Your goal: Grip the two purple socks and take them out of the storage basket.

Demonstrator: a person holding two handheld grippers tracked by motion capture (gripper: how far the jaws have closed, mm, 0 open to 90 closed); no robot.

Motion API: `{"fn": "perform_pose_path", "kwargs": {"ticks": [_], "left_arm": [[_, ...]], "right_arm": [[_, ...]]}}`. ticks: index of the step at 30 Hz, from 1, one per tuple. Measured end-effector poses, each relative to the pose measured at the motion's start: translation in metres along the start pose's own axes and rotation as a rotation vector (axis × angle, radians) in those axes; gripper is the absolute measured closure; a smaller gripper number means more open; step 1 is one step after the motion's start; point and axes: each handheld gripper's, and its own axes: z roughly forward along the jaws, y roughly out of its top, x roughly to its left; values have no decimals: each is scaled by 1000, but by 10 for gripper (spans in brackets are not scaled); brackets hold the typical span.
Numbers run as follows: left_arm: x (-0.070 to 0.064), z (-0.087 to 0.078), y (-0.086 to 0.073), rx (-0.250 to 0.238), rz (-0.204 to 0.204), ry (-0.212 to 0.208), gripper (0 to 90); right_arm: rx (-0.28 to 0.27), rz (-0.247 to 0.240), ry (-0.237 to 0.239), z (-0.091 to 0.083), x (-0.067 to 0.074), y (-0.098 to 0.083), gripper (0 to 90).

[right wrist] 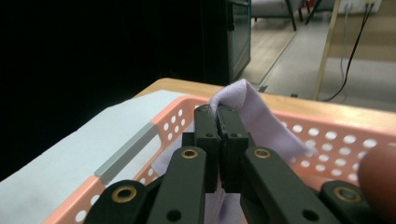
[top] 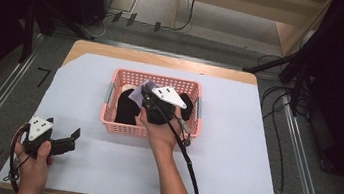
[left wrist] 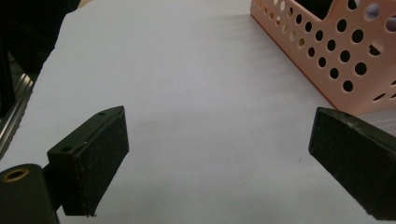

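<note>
Right tongs [right wrist: 218, 114] pinch a pale lilac cloth [right wrist: 261, 116] at a fold, holding it over the pink perforated plastic basket [top: 121, 125] near the table's far edge, likely to lift it clear. Cloth is soft, limp, draping. Left tongs [left wrist: 219, 154] rest spread, idle, at the near left corner.

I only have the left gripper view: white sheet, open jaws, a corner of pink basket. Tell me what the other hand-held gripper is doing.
Observer: The right hand-held gripper is shut on a pale purple cloth, pinching a fold of it.
Operator: Say where that is.
Observer: Over the pink basket, as the high view shows; the cloth hangs from the jaws above the rim.
Operator: Report what else is in the basket.
Observer: Dark items lie inside; I cannot tell what they are.
Operator: Place my gripper for me.
Observer: The left hand-held gripper sits near the table's front left corner, apart from the basket.
</note>
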Motion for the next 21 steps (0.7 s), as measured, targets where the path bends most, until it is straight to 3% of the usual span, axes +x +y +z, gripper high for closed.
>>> {"fn": "perform_pose_path", "kwargs": {"ticks": [1, 6, 21], "left_arm": [[0, 0, 0, -1, 0, -1, 56], [0, 0, 0, -2, 1, -2, 56], [-1, 0, 0, 1, 2, 2, 56]], "right_arm": [[-20, -31, -5, -2, -2, 1, 889], [-94, -91, -20, -9, -7, 4, 888], [-204, -127, -114, -37, -35, 19, 888]]}}
